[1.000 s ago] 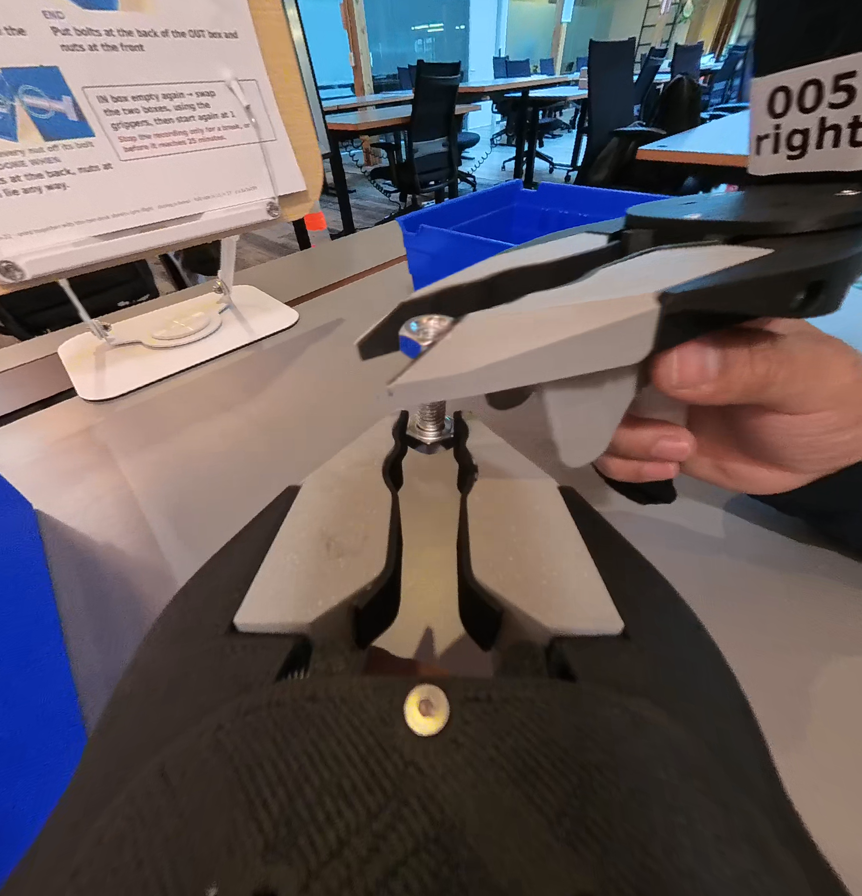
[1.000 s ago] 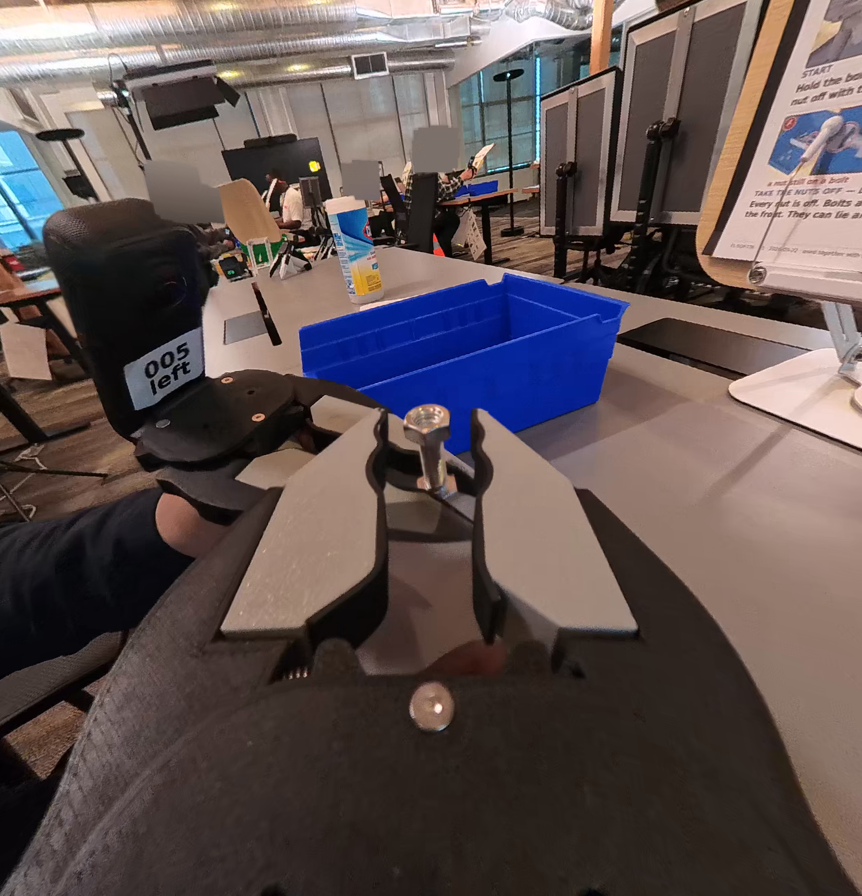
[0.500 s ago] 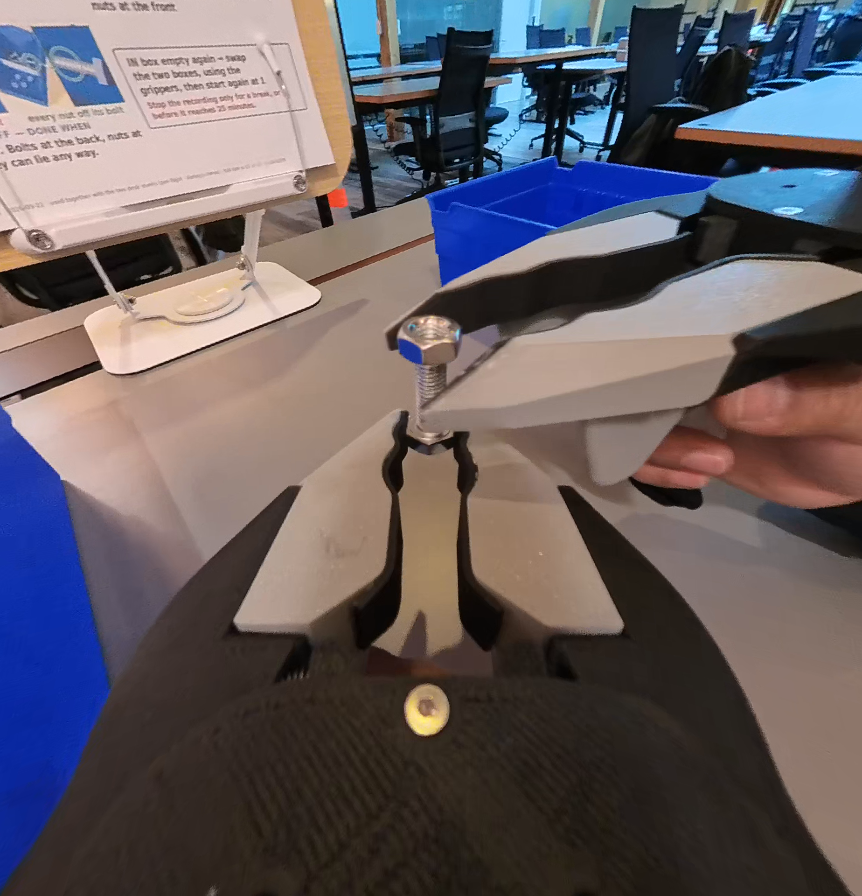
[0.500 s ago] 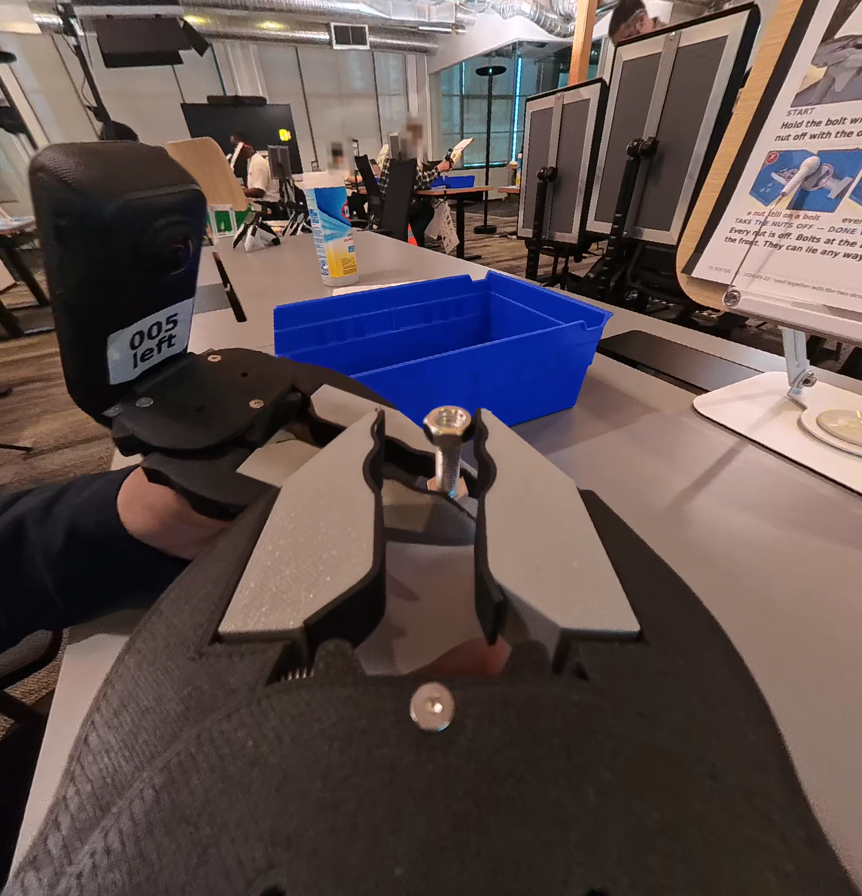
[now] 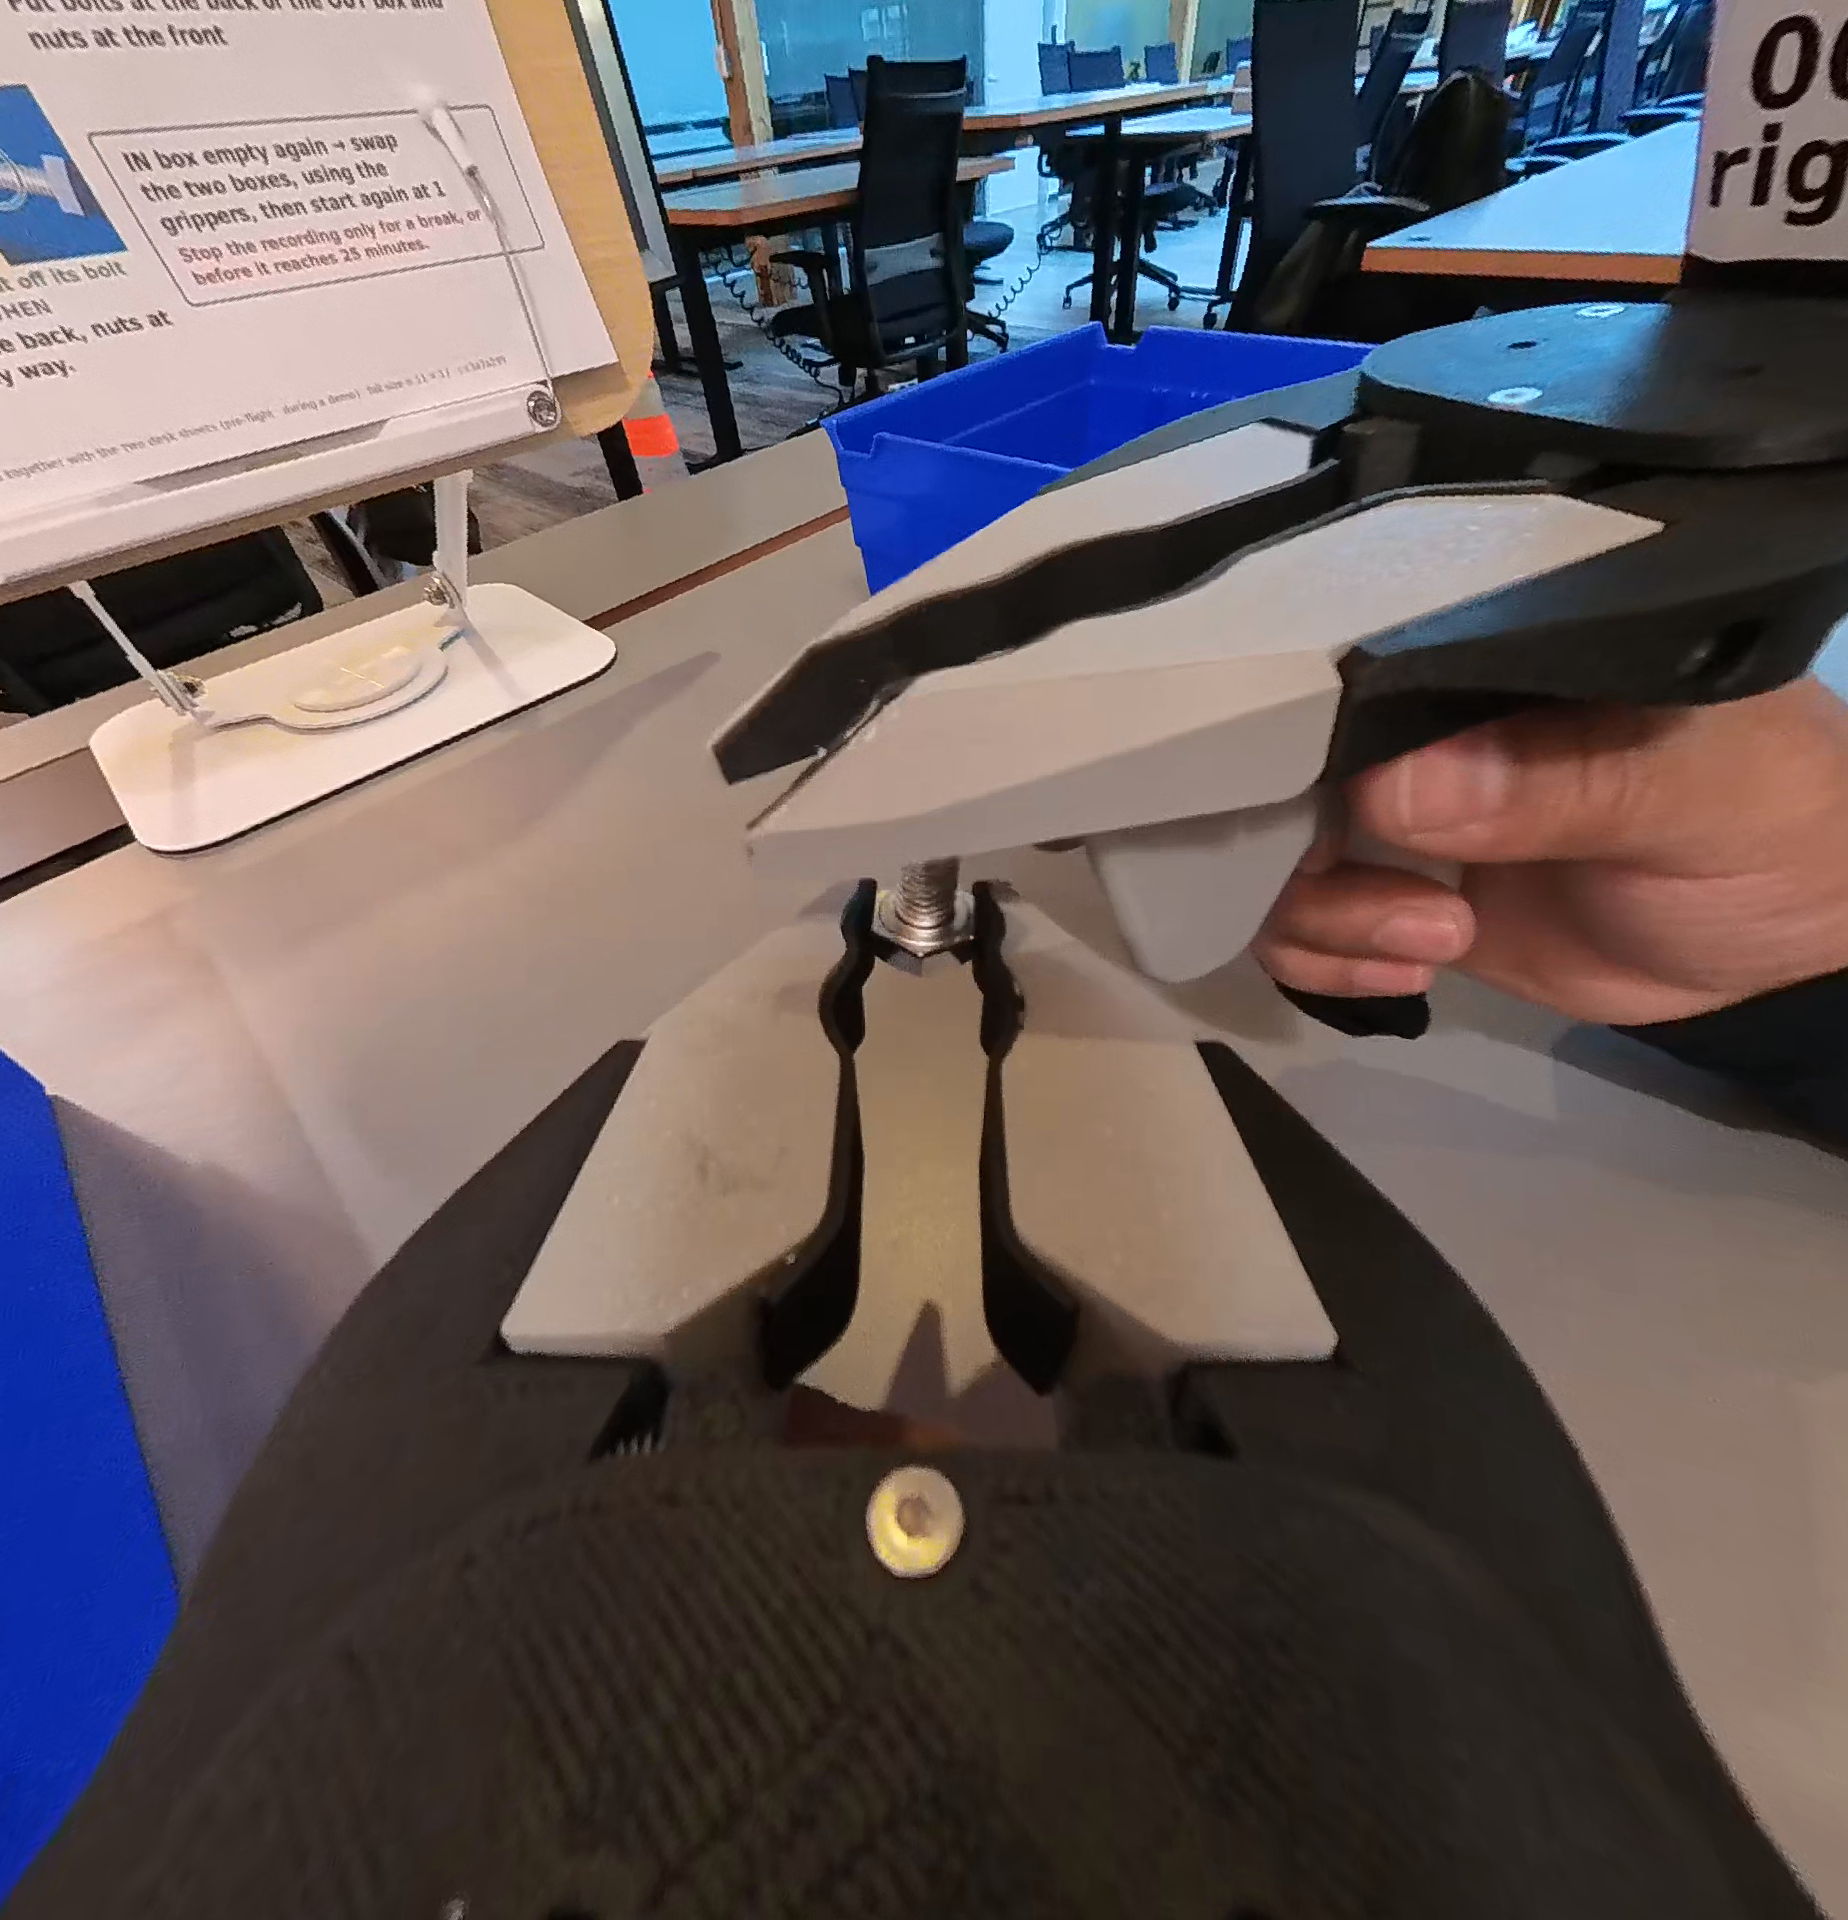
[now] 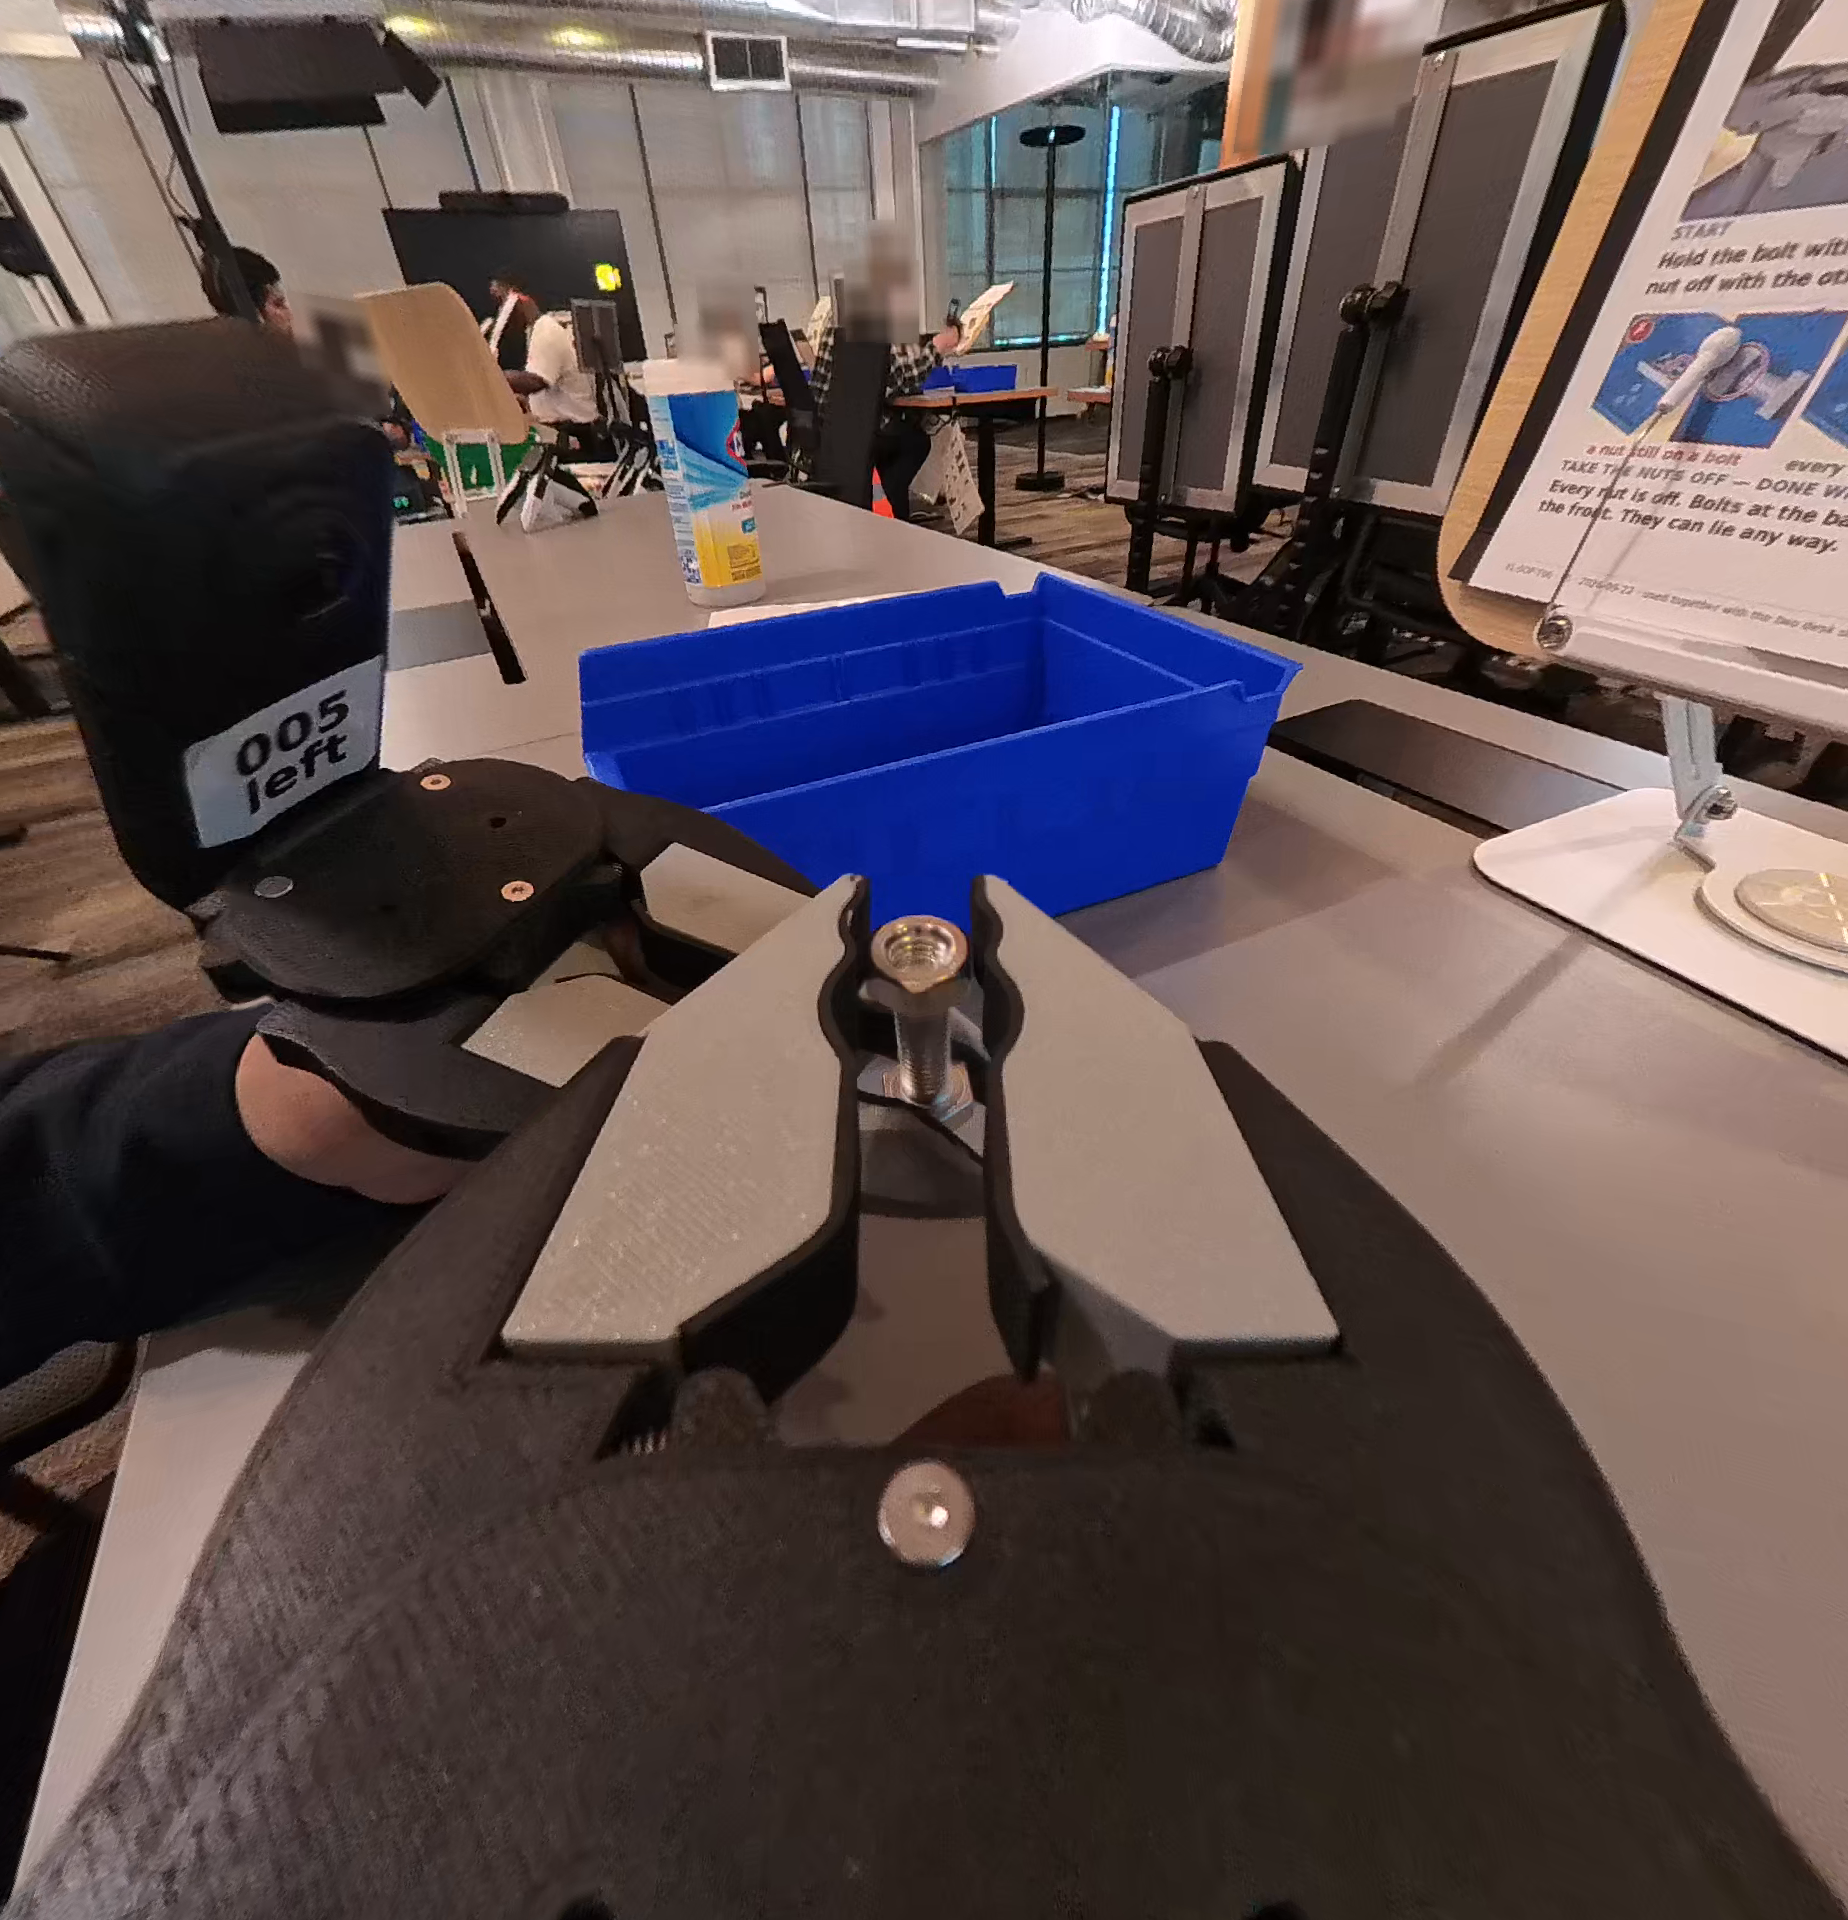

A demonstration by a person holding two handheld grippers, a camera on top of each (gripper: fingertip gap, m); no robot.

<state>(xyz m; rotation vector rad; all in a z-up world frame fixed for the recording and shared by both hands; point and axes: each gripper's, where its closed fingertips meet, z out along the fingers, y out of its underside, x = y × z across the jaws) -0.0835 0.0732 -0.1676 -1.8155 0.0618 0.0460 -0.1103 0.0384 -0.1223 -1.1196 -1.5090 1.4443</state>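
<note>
At the far left of the left wrist view a smooth blue plastic wall (image 5: 26, 1351) fills the frame edge. Beyond it a white flat-footed stand (image 5: 359, 707) holds a glossy printed sheet (image 5: 255, 229) on a wooden board. The grey matte table (image 5: 400, 997) runs bare between the stand and the grippers.

At centre the left gripper (image 5: 918, 940) shows grey, grainy fingers (image 5: 733, 1174) lined with black wavy pads, mounted on a black ribbed body. Its jaws pinch a hexagonal steel nut (image 5: 918, 933) at the tips. A threaded steel bolt (image 5: 925, 888) stands upright out of the nut; its upper part is hidden behind the right gripper (image 5: 795, 758), which crosses from the right, held by a hand (image 5: 1585, 862). In the right wrist view the right gripper's jaws (image 6: 920, 956) close on the bolt's hexagonal head (image 6: 918, 951), with the shank and nut below between the left gripper's tips.

Behind, a rectangular blue plastic bin (image 6: 930, 748) with a partition sits on the table, well clear of the grippers; a white and blue cylindrical canister (image 6: 707, 488) stands farther back. To the right, bare tabletop reaches the stand's base, and the table edge falls away at the left of the right wrist view.
</note>
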